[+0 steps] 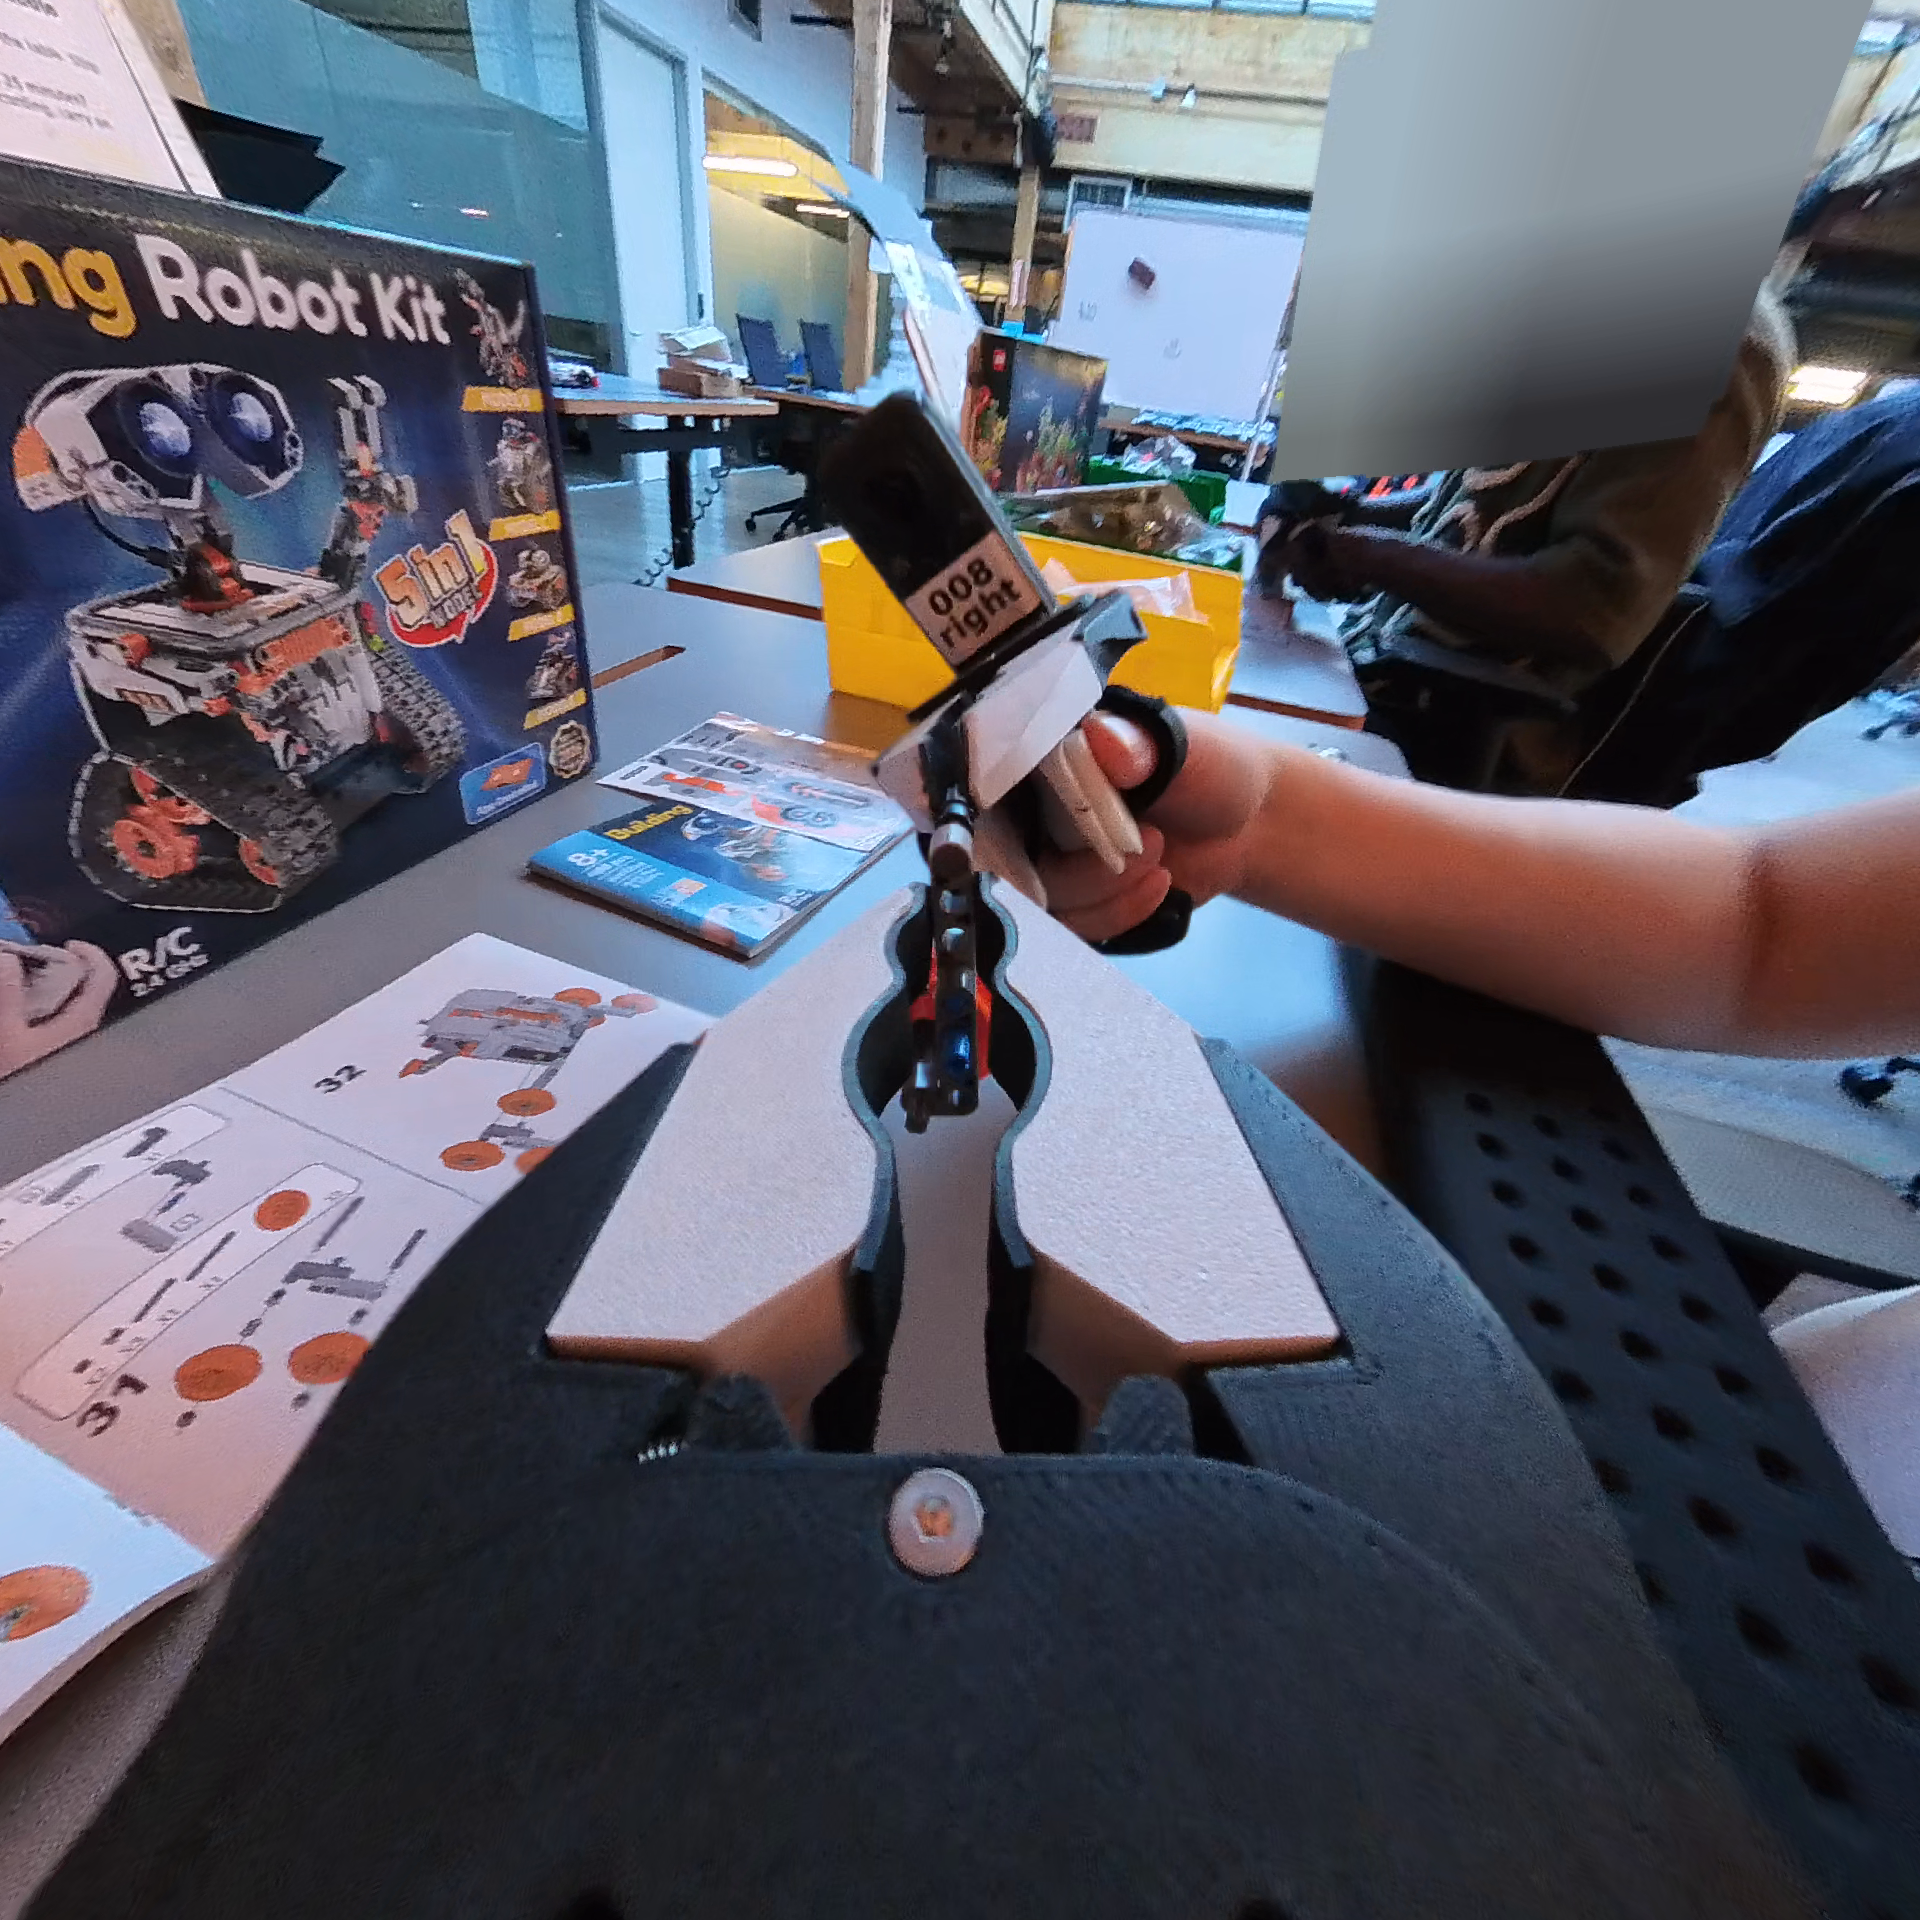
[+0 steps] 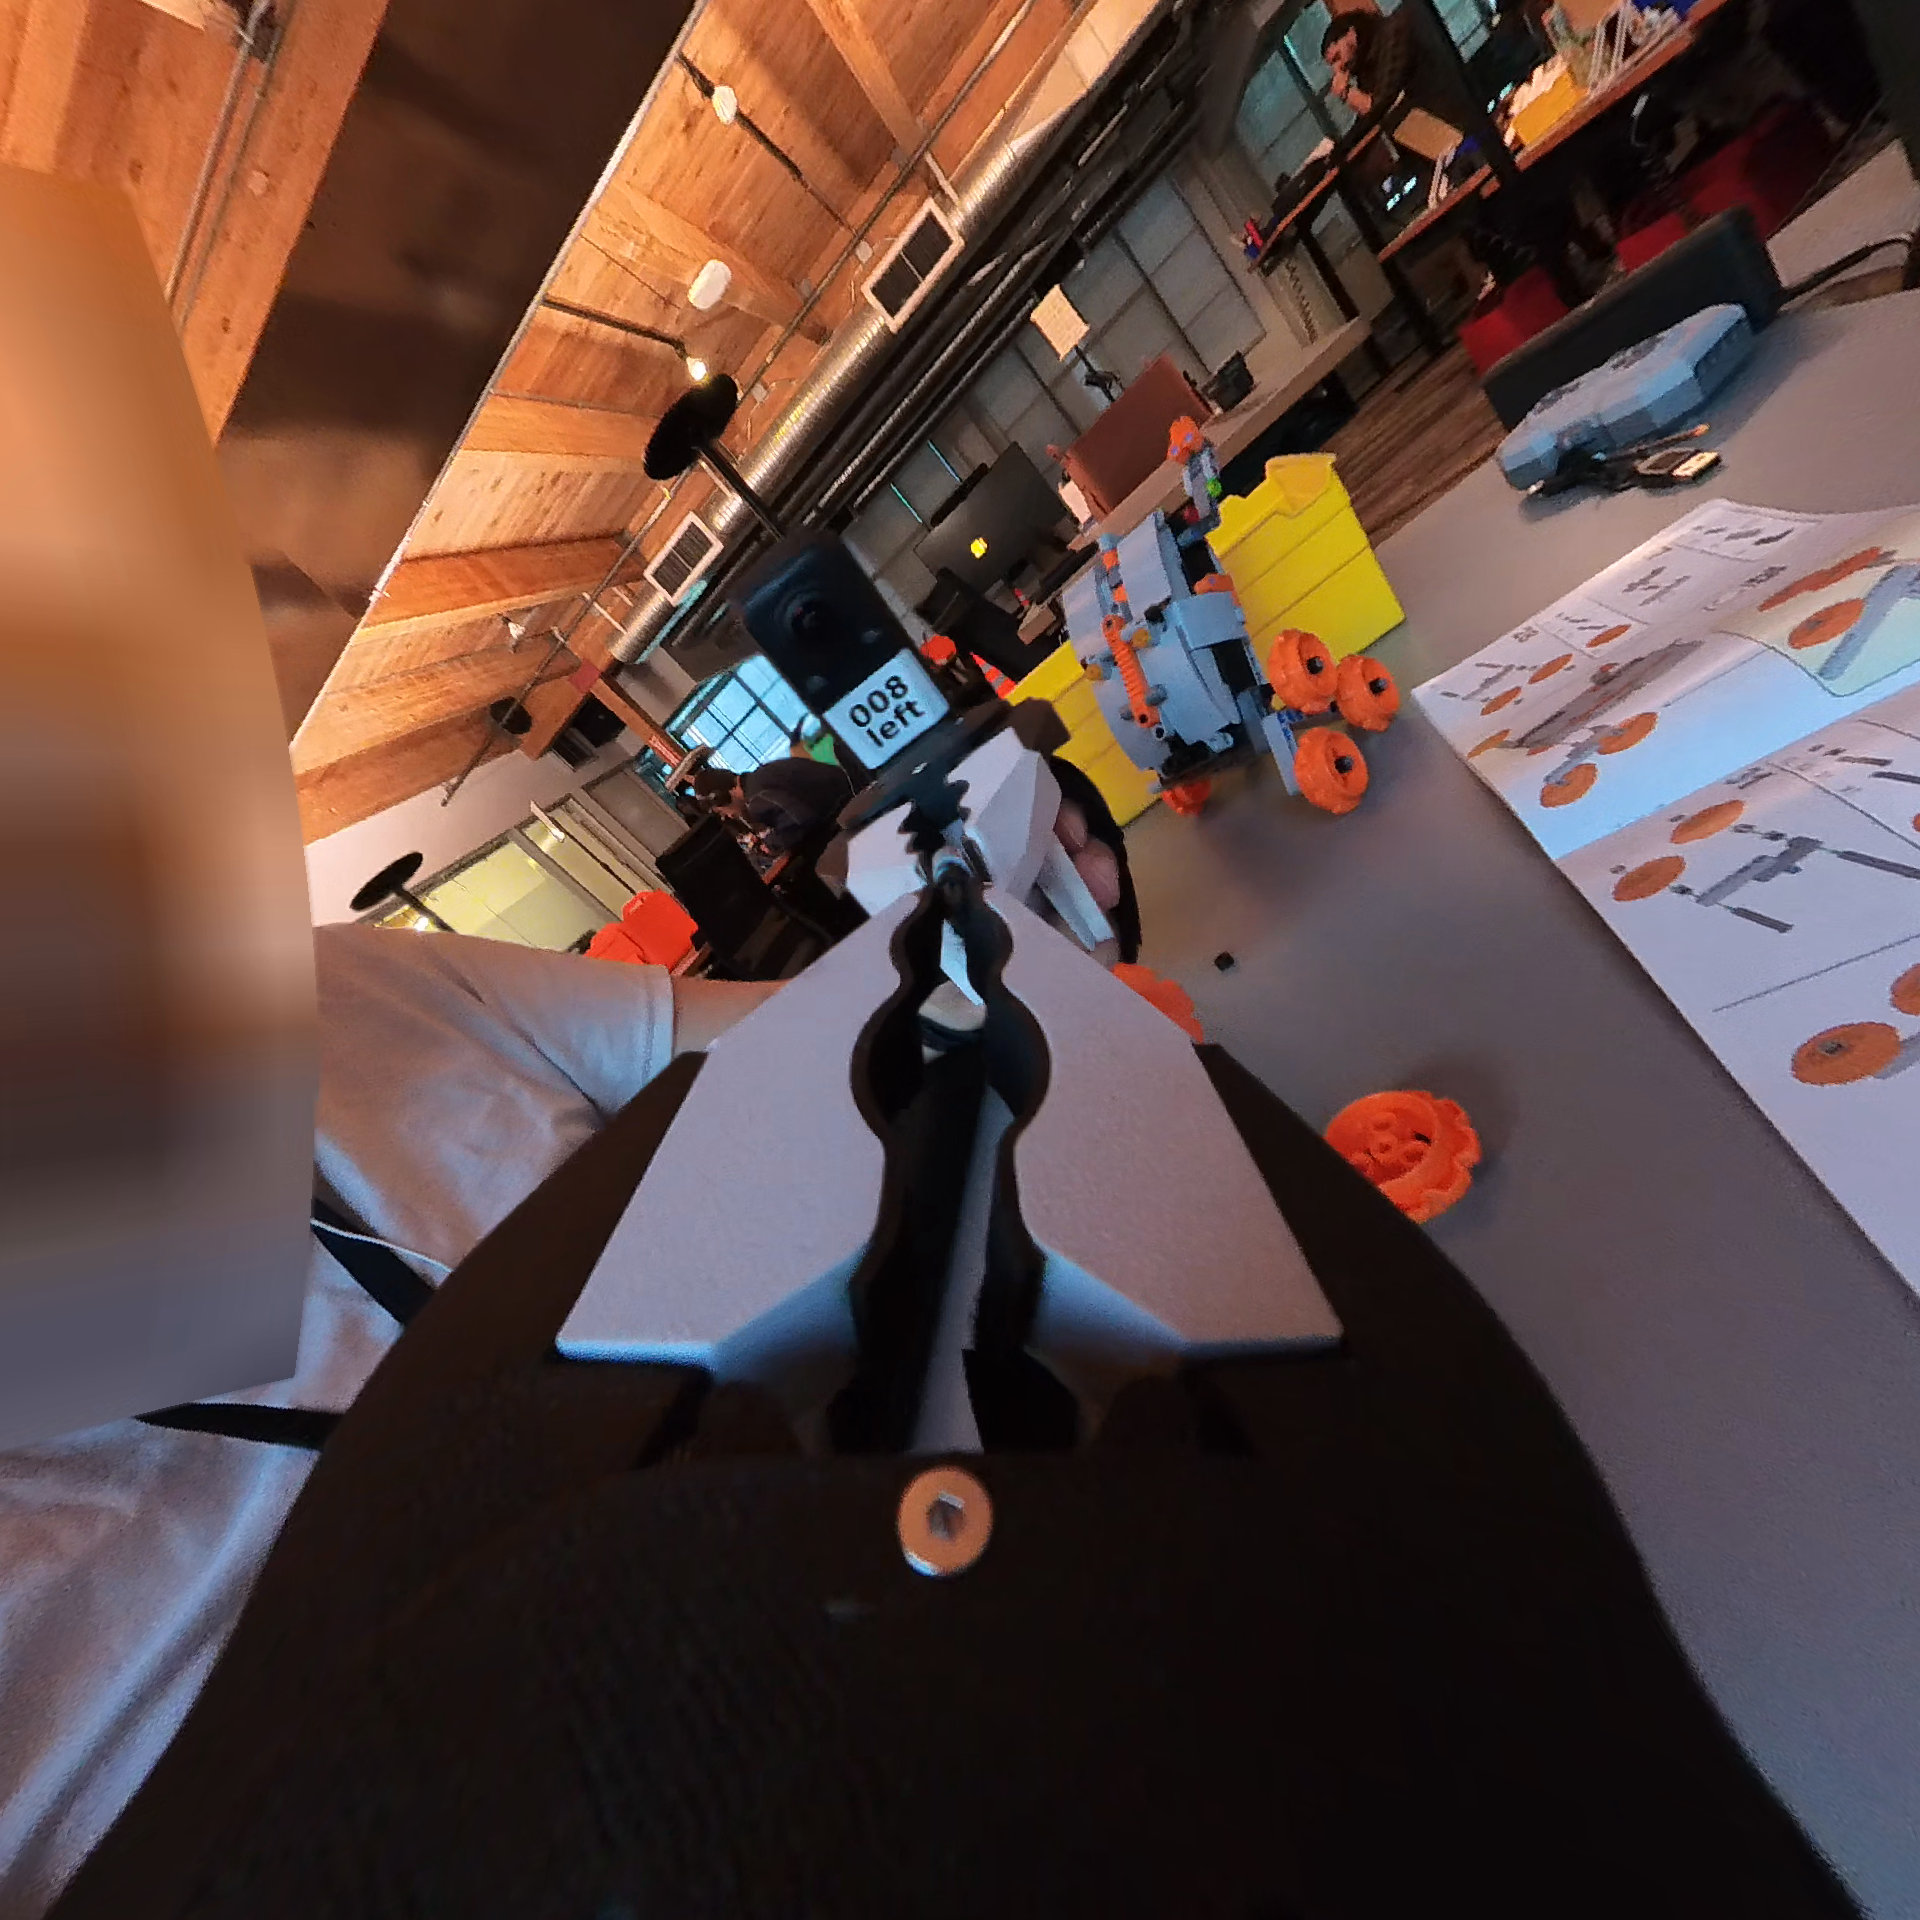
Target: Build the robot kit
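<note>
Gripping one slender studded beam (image 1: 948, 997): both tongs (image 1: 943, 925).

Setting: large open-plan workshop / maker space, converted industrial hall.

Timber-plank ceiling (image 2: 582, 343) with heavy beams, exposed metal ductwork (image 2: 831, 384) and vents; tall multi-pane windows (image 2: 1164, 281) along the far wall. Several long work tables (image 1: 665, 405) with office chairs (image 1: 769, 353), a whiteboard (image 1: 1174, 312) and glass partitions behind. Grey bench (image 2: 1455, 987) carries a building-kit box (image 1: 270, 540), open instruction sheets (image 1: 270, 1174), yellow parts bins (image 2: 1299, 561), loose orange wheels (image 2: 1403, 1143) and a half-built toy robot (image 2: 1174, 665). Other persons sit working at neighbouring tables (image 2: 769, 790).
</note>
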`<state>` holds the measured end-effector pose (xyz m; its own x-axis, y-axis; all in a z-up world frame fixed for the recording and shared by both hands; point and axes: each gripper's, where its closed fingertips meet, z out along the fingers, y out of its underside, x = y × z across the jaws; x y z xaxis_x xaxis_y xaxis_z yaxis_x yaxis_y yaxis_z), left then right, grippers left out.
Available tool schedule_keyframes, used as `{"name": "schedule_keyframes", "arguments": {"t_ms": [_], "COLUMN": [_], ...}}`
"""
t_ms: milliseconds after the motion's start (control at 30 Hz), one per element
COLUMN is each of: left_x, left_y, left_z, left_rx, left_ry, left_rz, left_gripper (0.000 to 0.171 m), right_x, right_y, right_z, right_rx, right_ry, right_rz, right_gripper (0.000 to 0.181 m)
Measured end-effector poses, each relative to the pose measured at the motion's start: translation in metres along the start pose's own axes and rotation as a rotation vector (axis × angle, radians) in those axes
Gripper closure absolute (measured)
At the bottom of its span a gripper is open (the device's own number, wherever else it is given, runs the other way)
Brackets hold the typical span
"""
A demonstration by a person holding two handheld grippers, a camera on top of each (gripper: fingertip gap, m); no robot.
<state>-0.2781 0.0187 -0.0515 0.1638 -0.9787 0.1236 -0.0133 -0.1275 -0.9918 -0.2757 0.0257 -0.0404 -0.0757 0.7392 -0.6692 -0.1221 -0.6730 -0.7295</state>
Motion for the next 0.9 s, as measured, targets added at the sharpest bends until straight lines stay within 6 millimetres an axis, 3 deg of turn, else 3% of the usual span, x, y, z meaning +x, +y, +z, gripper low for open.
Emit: {"name": "schedule_keyframes", "arguments": {"t_ms": [167, 367, 567, 733, 900], "left_x": [0.004, 0.003, 0.003, 0.005, 0.008], "left_y": [-0.006, -0.007, -0.009, -0.008, -0.006], "left_z": [-0.005, -0.009, -0.011, -0.009, -0.008], "left_rx": [0.023, 0.018, 0.032, 0.024, 0.014], "left_ry": [0.096, 0.166, 0.181, 0.186, 0.195], "left_rz": [-0.146, -0.292, -0.308, -0.309, -0.314], "left_gripper": [0.167, 0.167, 0.167, 0.167, 0.167], "right_x": [-0.005, -0.007, 0.0, -0.004, -0.008], "right_y": [0.003, 0.011, 0.001, -0.007, 0.001], "right_z": [0.002, 0.006, 0.005, -0.004, 0.005], "right_rx": [0.028, -0.039, 0.019, 0.063, 0.024], "right_ry": [-0.024, 0.073, 0.154, 0.122, 0.118], "right_rz": [-0.057, -0.458, -0.49, -0.475, -0.532], "right_gripper": [0.179, 0.175, 0.174, 0.173, 0.171]}}
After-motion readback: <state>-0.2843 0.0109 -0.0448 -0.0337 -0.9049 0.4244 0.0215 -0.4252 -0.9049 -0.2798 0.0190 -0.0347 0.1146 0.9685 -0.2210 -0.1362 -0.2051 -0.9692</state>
